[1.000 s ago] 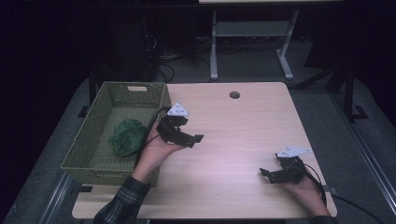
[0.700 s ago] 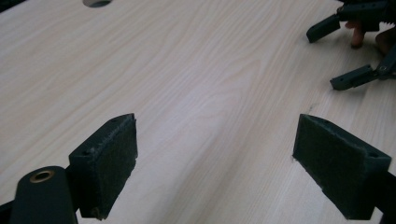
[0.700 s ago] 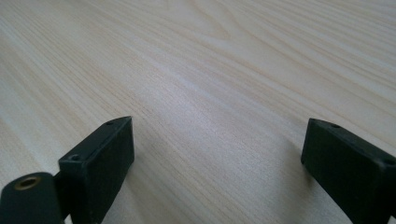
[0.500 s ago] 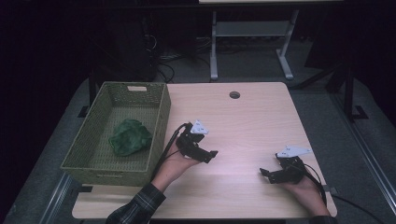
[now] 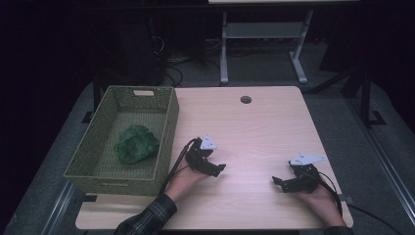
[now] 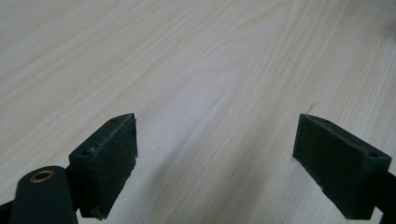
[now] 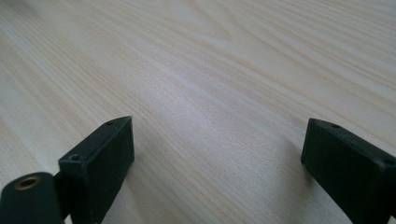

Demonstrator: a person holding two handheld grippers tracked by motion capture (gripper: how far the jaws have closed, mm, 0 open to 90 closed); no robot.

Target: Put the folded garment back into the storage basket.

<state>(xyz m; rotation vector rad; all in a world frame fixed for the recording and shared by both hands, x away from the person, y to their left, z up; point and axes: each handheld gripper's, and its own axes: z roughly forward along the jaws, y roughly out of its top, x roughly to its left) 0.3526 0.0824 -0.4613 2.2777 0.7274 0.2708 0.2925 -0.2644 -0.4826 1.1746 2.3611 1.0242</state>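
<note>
A woven green basket (image 5: pixel 166 132) stands at the table's left side, and a crumpled green cloth (image 5: pixel 136 143) lies inside it. My left gripper (image 5: pixel 219 169) rests low over the wooden table (image 5: pixel 254 127), just right of the basket, pointing right. Its jaws stand wide apart with bare wood between them, and the left gripper (image 6: pixel 215 158) holds nothing. My right gripper (image 5: pixel 277 182) lies near the front right of the table, pointing left. The right gripper (image 7: pixel 217 163) is open too, with only tabletop between its pads.
A round cable hole (image 5: pixel 245 99) sits near the table's far edge. Beyond the table stand a metal frame (image 5: pixel 225 49) and cables on a dark floor. Bare wood lies between the two grippers.
My left gripper has drawn back from the basket's edge, moving right and toward the front of the table and coming down low. The right gripper has stayed put.
</note>
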